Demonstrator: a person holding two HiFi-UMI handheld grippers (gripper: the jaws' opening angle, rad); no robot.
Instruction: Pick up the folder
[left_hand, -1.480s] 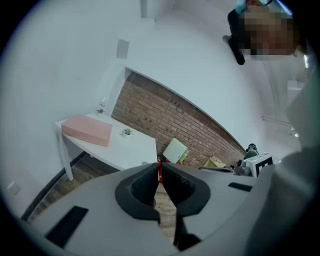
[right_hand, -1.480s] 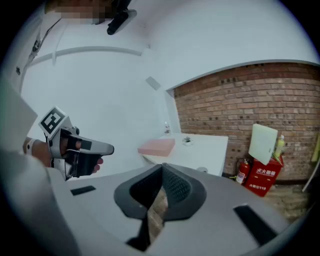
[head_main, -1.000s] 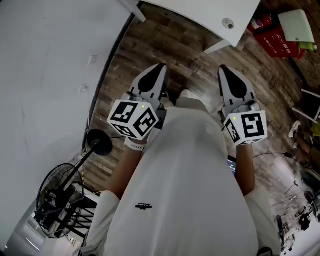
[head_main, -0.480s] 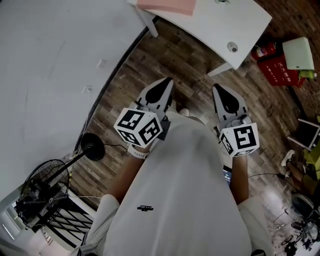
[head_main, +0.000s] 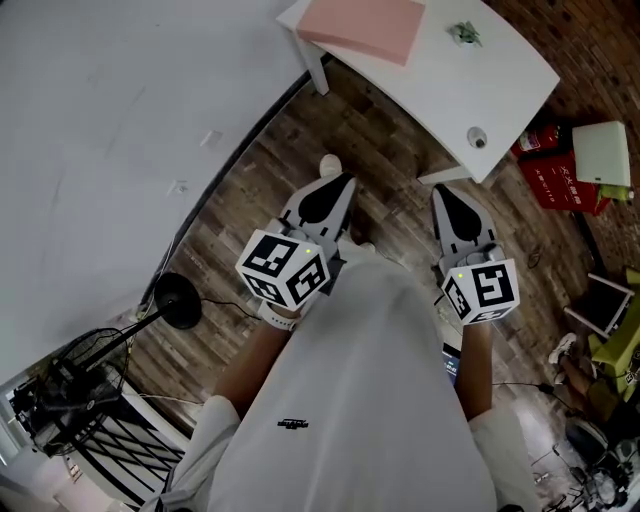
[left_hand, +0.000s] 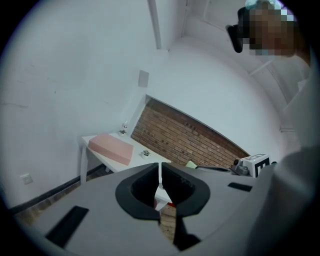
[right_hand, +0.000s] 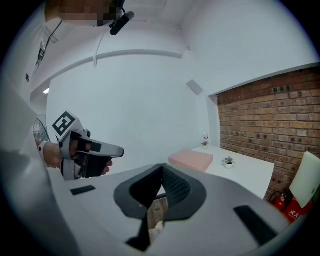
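A pink folder (head_main: 363, 27) lies flat on the near-left part of a white table (head_main: 500, 80) at the top of the head view; it also shows in the left gripper view (left_hand: 111, 148) and the right gripper view (right_hand: 191, 160). My left gripper (head_main: 347, 180) is held above the wooden floor, well short of the table, its jaws shut and empty. My right gripper (head_main: 437, 192) is level with it on the right, also shut with nothing between its tips. Both point toward the table.
A small potted plant (head_main: 464, 33) stands on the table beyond the folder. A white wall (head_main: 100, 120) runs along the left. A fan and black stand (head_main: 170, 300) sit at the lower left. Red boxes (head_main: 560, 180) and clutter lie on the floor at the right.
The table and pink folder have come into the head view and drawn closer. Both grippers have moved forward toward them, still shut.
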